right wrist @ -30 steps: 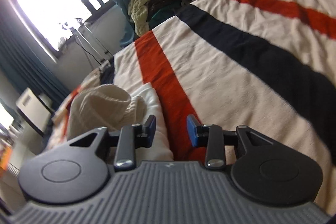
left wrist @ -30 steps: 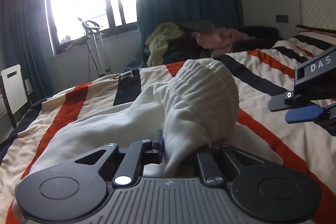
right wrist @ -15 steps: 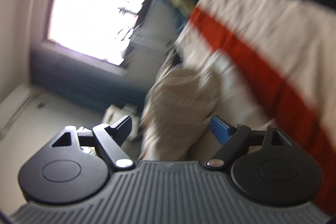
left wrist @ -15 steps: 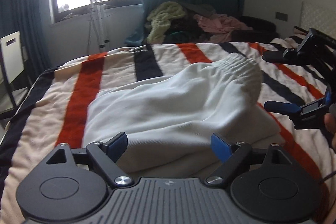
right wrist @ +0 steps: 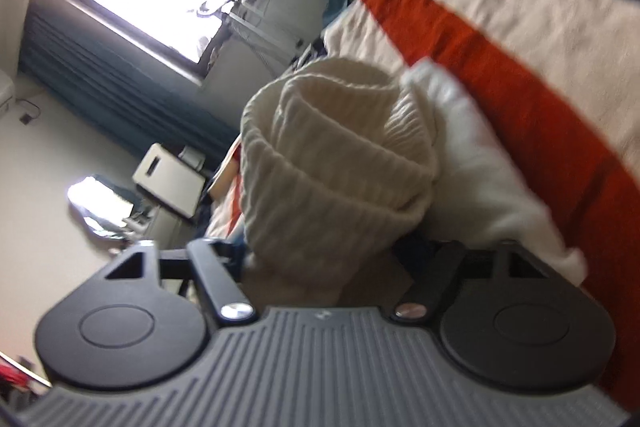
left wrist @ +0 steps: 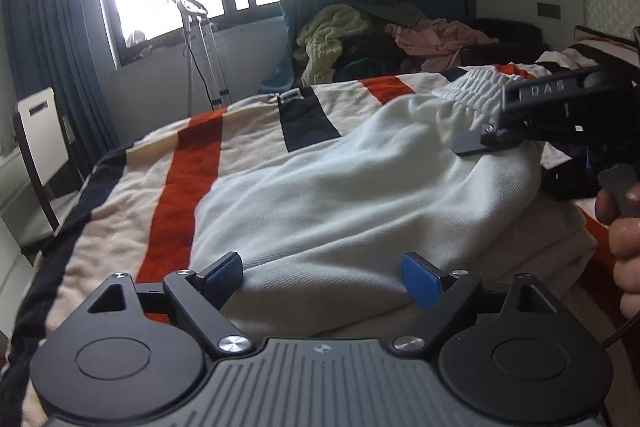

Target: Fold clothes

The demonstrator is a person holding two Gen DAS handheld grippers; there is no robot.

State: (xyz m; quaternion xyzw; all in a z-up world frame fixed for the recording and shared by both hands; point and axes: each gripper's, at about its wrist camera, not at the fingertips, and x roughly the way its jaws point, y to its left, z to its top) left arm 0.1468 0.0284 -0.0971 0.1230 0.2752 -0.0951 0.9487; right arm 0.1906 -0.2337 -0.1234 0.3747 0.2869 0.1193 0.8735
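Observation:
A white garment (left wrist: pixel 352 195) with a ribbed elastic waistband (left wrist: pixel 476 87) lies folded on the striped bed. My left gripper (left wrist: pixel 322 277) is open and empty, its blue pads either side of the garment's near edge. My right gripper (right wrist: pixel 340 259) is open, with the bunched ribbed waistband (right wrist: pixel 332 155) between its fingers; its fingertips are hidden by the cloth. In the left wrist view the right gripper (left wrist: pixel 560 119) sits over the waistband end at the right, held by a hand (left wrist: pixel 624 243).
The bed cover (left wrist: pixel 180 171) has cream, orange and black stripes. A pile of clothes (left wrist: pixel 360 35) lies beyond the bed's far side under teal curtains. A white chair (left wrist: pixel 40 131) stands left of the bed. A stand (left wrist: pixel 200 47) is by the window.
My left gripper let go of the garment, opened and pulled back; the raised fold dropped flat. My right gripper rolled sideways and moved onto the waistband.

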